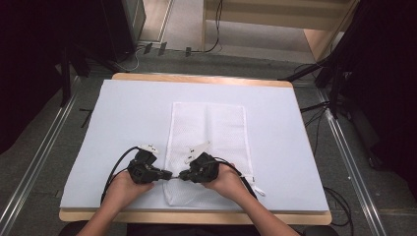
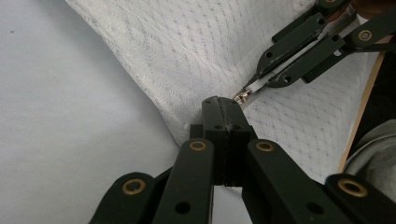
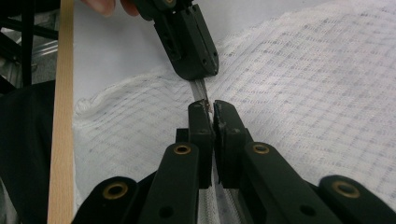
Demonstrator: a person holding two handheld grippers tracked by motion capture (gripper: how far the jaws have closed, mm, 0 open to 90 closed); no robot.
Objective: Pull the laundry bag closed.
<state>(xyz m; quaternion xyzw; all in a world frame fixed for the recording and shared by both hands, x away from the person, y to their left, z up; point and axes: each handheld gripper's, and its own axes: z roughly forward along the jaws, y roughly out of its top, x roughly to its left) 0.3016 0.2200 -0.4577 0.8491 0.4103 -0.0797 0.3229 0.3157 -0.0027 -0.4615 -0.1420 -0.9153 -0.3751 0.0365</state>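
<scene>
Scene: white mesh bag (image 1: 207,147) flat on worktop (image 1: 123,113) | left gripper (image 1: 167,174) clenched on bag's near edge, likely steadying it | right gripper (image 1: 183,174) pinching zipper pull (image 2: 243,97), apparently to slide the zipper.

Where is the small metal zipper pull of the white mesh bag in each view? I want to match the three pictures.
High view: the zipper pull sits near the bottom centre, between the two tongs' tips.
Left gripper view: centre right, just above this gripper's own shut jaws, clamped by the other tongs.
Right gripper view: centre, at its own jaw tips.
Shared landmark: the mesh bag under both tongs.
</scene>
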